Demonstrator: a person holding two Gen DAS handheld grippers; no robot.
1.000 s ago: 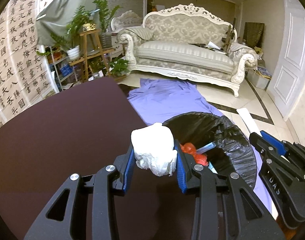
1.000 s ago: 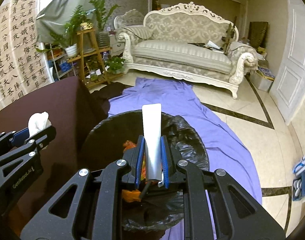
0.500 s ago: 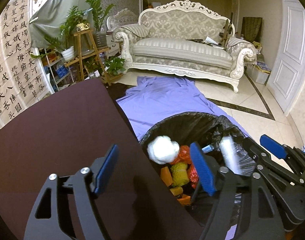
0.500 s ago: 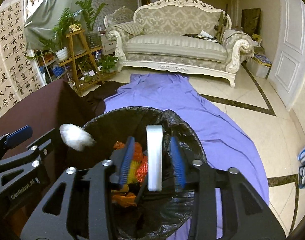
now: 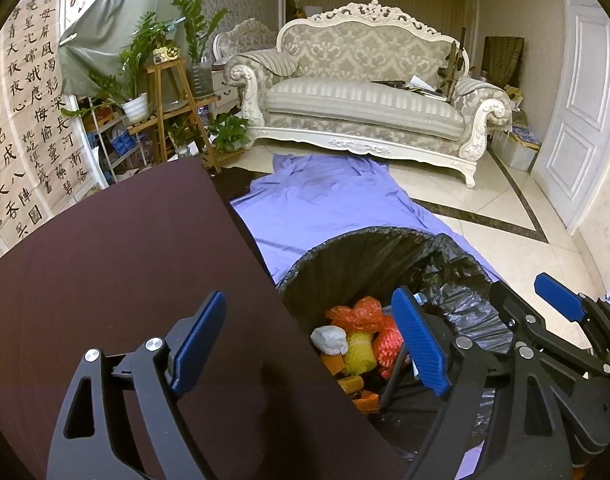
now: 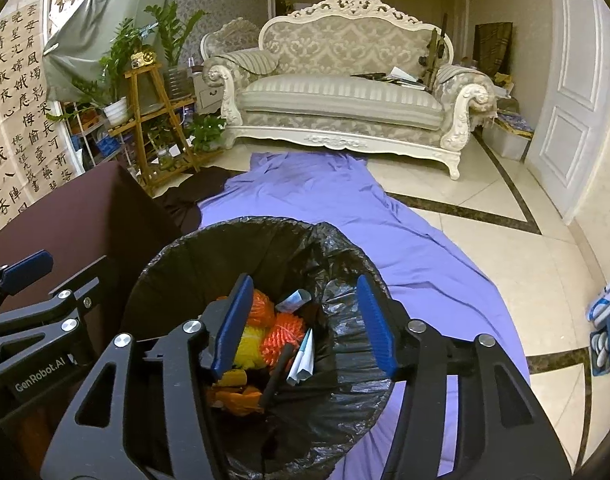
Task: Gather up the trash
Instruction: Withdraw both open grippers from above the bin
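- Grippers come first, two of them, both with jaws spread wide and nothing between the blue pads: the left gripper (image 5: 309, 340) hangs over the near-left rim of the bin, straddling the table edge, and the right gripper (image 6: 305, 320) sits squarely above the bin's mouth. That placement reads as a drop position, so whatever falls lands inside the liner.
- Bin (image 6: 209, 240), one, lined with a black bag folded over the rim, stands on the floor against the table's side, probably so trash can be carried off the tabletop and straight over it.
- Inside the bin: one crumpled white tissue wad (image 5: 329, 339) on top of the pile at the left, one folded white paper strip (image 6: 303, 358) leaning toward the right side, several orange and yellow mesh scraps (image 6: 283, 338) that I cannot count exactly, and one dark stick-like piece.
- Table (image 5: 105, 272), one, dark brown, left of the bin; no trash shows on the visible part.
- Purple cloth (image 6: 325, 208), one, spreads on the floor beyond the bin.
- Sofa (image 6: 337, 96), one, farthest beyond the bin.
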